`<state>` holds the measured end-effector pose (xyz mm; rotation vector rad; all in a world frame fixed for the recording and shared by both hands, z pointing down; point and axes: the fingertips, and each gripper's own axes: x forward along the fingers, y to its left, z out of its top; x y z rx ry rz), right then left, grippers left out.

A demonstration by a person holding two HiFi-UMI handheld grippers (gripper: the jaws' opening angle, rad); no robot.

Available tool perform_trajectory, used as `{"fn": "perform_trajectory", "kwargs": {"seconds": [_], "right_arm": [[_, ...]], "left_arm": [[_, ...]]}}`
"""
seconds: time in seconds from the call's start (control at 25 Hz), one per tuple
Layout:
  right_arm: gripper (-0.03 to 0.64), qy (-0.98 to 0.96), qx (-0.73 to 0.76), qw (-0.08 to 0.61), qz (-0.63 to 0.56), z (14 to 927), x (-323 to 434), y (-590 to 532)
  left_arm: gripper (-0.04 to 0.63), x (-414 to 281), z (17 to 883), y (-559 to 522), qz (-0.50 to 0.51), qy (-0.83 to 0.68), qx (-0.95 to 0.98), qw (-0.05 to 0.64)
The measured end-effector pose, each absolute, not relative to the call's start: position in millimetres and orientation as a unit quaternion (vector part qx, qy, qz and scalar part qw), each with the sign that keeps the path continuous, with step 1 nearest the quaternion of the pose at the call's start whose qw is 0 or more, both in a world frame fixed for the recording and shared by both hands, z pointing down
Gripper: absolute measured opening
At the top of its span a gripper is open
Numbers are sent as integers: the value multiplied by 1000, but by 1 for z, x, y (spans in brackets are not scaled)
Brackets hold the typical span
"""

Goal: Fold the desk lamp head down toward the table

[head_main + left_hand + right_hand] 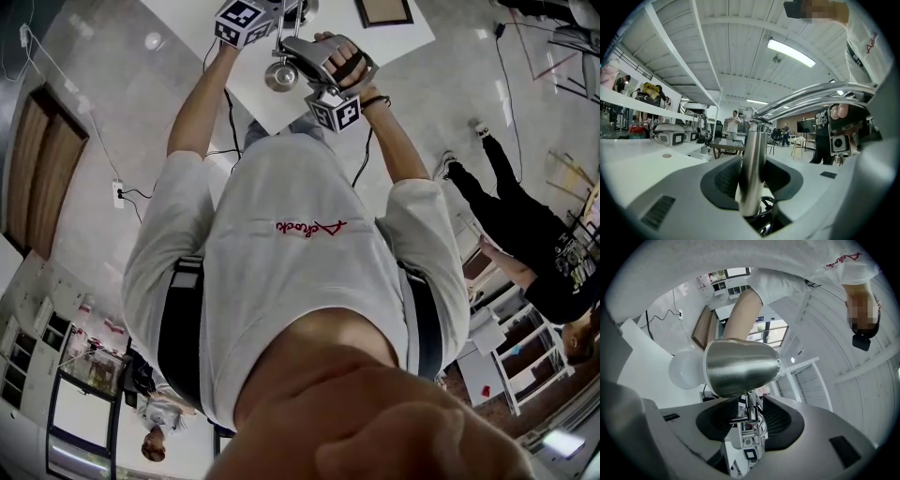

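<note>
**Head view:** Both arms reach to a white surface (394, 42) at the top of the pic. The left gripper (281, 14) is at the top edge and the right gripper (298, 58) is just below it, w/ a hand (342, 61) wrapped round its grip. The shiny lamp head (279, 75) shows as a round metal shape right at the right gripper's tips, between the 2 marker cubes. A framed picture (382, 11) lies farther back on the surface. A 2nd person in black (525, 234) stands on the floor, well apart.

**Left gripper view:** The chrome lamp post (752, 140) stands upright in the gap, about centred. The fingers (727, 178) are clenched on it, 1 dark pad against each side. From the post's top the lamp arm (811, 96), 2 chrome rods, runs up and to the right. The surface spreads out behind, approx. level w/ the pads.

**Right gripper view:** The lamp head fills the middle, lying sideways just above the fingers (785, 420) and not between them. Its white bulb (684, 371) pokes out at the left. The small chrome joint (750, 411) under the head sits in the gap. The fingers are grasping it: its cross-pin reaches the left-hand pad and its stem sits against the right-hand pad. The surface shows white at the far left.
</note>
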<state>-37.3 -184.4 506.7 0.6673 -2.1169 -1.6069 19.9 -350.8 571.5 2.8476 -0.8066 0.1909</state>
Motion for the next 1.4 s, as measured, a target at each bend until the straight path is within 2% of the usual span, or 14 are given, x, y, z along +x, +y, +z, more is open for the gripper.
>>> {"fn": "perform_trajectory", "kwargs": {"seconds": [0.48, 0.92, 1.0, 1.08, 1.16, 1.28, 1.4], "right_arm": [[175, -799, 254, 214, -502, 507, -28, -187], [175, -818, 336, 255, -391, 524, 25, -203], [152, -819, 362, 256, -365, 526, 37, -207], [100, -817, 388, 254, -342, 528, 46, -211], [17, -816, 409, 250, -322, 528, 49, -215], [17, -824, 418, 242, -295, 527, 49, -215], [17, -833, 425, 232, -268, 528, 46, -215]], "left_arm": [[160, 16, 570, -350, 80, -272, 956, 78], [170, -11, 565, -338, 65, -296, 950, 79], [170, -18, 564, -333, 64, -304, 947, 78], [127, -25, 565, -329, 65, -311, 945, 74], [76, -32, 565, -325, 66, -316, 944, 70], [31, -35, 562, -316, 69, -319, 943, 68], [28, -38, 564, -309, 71, -319, 943, 70]]}}
